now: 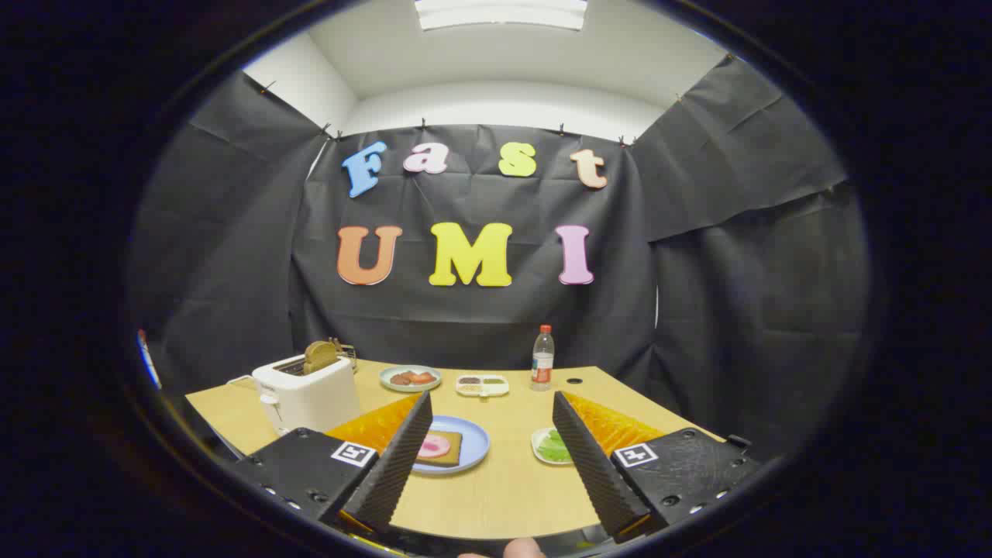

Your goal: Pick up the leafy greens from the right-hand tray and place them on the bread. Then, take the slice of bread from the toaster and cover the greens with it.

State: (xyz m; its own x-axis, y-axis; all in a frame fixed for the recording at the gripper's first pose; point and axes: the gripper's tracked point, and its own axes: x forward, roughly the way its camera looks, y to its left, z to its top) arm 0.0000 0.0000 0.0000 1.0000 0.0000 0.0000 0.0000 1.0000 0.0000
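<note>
fingertip (518,549): a person's, just showing at the near table edge, below and btwn the two fingers.
gripper (491,404): fingers spread wide, nothing btwn them, held above the table w/o touching anything.
light wooden table (496,496): bare patch of top btwn the fingers.
round blue plate (474,451): just ahead of the left finger, partly hidden by it.
square brown bread slice (451,449): flat on the blue plate, w/ a pink round slice of meat (434,446) on top.
small white tray (538,447): right side, touching the inner edge of the right finger in view; holds the leafy greens (553,447), bright green, partly behind that finger.
white two-slot toaster (306,395): far left of table, beyond the left finger.
brown toast slice (319,356): upright, sticking out of the toaster top.
pale green plate (410,378): beyond the blue plate, near the toaster, w/ reddish-brown food on it; can't tell what kind.
white divided dish (482,385): just right of the green plate, dark and greenish bits in its compartments.
clear plastic bottle w/ red cap (542,358): upright at far table edge, right of the divided dish.
</note>
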